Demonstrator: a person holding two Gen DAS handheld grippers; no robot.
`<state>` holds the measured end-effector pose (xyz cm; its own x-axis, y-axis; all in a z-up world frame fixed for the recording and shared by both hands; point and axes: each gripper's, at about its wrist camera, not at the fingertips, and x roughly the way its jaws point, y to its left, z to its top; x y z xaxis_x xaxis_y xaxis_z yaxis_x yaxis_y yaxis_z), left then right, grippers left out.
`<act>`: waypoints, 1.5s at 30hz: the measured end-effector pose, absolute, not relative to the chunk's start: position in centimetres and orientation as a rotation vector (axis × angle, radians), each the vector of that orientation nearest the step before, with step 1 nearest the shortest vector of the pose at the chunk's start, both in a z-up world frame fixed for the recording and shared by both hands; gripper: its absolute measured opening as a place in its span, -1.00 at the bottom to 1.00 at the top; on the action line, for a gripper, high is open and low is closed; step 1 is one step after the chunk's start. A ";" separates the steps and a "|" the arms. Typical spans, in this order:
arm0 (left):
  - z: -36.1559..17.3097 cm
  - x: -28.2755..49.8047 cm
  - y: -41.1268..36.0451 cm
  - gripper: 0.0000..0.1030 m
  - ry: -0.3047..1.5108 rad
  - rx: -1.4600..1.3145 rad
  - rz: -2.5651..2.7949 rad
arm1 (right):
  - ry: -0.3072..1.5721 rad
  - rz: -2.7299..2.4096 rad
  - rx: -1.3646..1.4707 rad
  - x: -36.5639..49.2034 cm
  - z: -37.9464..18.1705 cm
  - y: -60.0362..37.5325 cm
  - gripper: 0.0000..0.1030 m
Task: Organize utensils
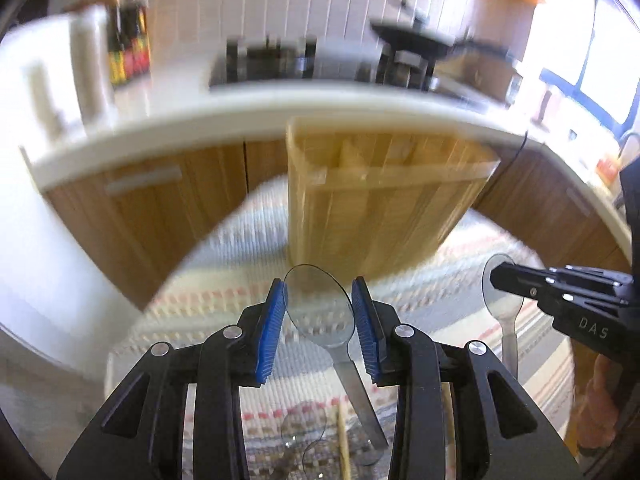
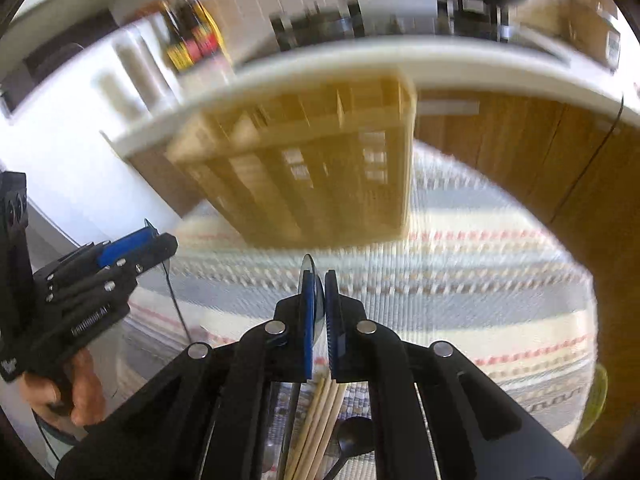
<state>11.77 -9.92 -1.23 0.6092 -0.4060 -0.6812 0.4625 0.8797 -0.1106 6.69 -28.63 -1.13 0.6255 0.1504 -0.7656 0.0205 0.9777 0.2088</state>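
Between the blue pads of the left hand-held gripper (image 1: 320, 312): one clear plastic spoon (image 1: 320, 308), grasped across the width of its bowl. The bowl is held flat-on to the left wrist camera, its tip pointing forward and up towards the organiser; the long axis runs back along the line of the fingers, the handle trailing down and towards the camera.

Between the pads of the right hand-held gripper (image 2: 320, 312): a second clear spoon (image 2: 309, 280), clenched edge-on across its thin bowl, the pads nearly meeting. Its rim stands just proud of the fingertips, pointing forward; in the left wrist view its handle is seen hanging down below the fingers, so the long axis lies steep.

Ahead of and above both grippers: one slatted wooden organiser (image 1: 380, 200), upright, with inner dividers visible at the open top. It stands on a striped cloth (image 1: 224, 280) over the worktop and is blurred.

Below and behind the right fingers: a bundle of wooden chopsticks (image 2: 320, 420) and one black spoon (image 2: 352, 436), lying on the cloth. Further clear utensils are seen under the left gripper.

Step judged in hand: both spoons carried to the organiser. Recommended handling: each spoon to be turned handle-down before entry, aligned over one compartment clear of the dividers, lowered until the handle is inside, then released. The two grippers are best kept apart at the rim, one spoon being entered at a time.
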 end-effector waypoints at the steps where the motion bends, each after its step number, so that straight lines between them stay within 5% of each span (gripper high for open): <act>1: 0.4 11.9 -9.8 -0.37 0.727 0.077 -0.499 | 0.861 0.075 0.196 6.6 0.0 -28.3 -0.92; 7: 8.8 10.4 -9.1 -0.37 0.461 0.084 -0.378 | 0.552 -0.037 0.066 5.4 7.6 -27.3 -0.92; 15: 11.4 13.6 -10.7 -0.37 0.259 0.020 -0.238 | 0.228 -0.126 0.045 8.0 12.6 -30.1 -0.92; 28: 6.6 19.1 -12.0 -0.37 0.277 -0.011 -0.223 | 0.127 -0.295 -0.103 14.8 7.6 -29.6 -0.92; 40: 5.0 18.8 -12.7 -0.24 0.311 0.030 -0.265 | 0.206 -0.223 0.057 14.6 5.3 -32.6 -0.89; 42: 5.3 18.2 -12.4 -0.02 0.315 0.028 -0.273 | 0.227 -0.213 0.088 14.2 5.3 -33.2 -0.77; 45: 6.5 16.9 -11.6 0.06 0.314 0.011 -0.291 | 0.257 -0.189 0.117 12.7 6.2 -33.7 -0.08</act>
<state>16.87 -11.63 6.46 0.9097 -0.2802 -0.3066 0.2837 0.9583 -0.0342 12.73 -33.66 6.18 0.9496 -0.1705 -0.2629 0.2001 0.9756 0.0904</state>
